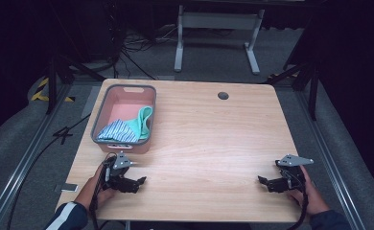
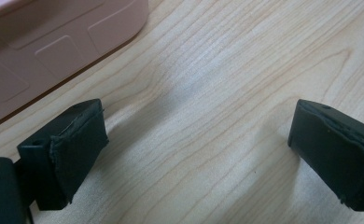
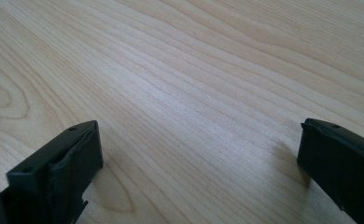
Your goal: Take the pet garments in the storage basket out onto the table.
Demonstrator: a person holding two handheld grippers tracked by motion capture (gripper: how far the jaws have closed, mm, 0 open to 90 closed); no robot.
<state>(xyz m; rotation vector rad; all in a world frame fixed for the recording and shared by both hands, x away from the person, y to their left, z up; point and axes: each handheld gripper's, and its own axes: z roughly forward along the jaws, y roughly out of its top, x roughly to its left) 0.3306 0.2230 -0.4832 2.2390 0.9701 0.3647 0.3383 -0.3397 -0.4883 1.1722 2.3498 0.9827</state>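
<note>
A pink basket (image 1: pixel 127 91) with a grey rim stands at the table's left rear; a blue-striped cloth (image 1: pixel 118 130) and a teal cloth (image 1: pixel 145 120) lie inside it. My left gripper (image 1: pixel 138 183) rests low on the table just in front of the basket, jaws wide apart with nothing between them. In the left gripper view the gripper (image 2: pixel 196 154) shows bare wood between its pads, and the basket's pink wall (image 2: pixel 54 42) is at the upper left. My right gripper (image 1: pixel 264 182) sits near the front right edge, open and empty; the right gripper view shows that gripper (image 3: pixel 199 163) over bare wood.
The wooden table (image 1: pixel 209 139) has a dark cable hole (image 1: pixel 223 95) near its far edge. Beyond the table stand a white metal frame (image 1: pixel 217 28) and floor cables (image 1: pixel 127 48). Dark rails run along both sides.
</note>
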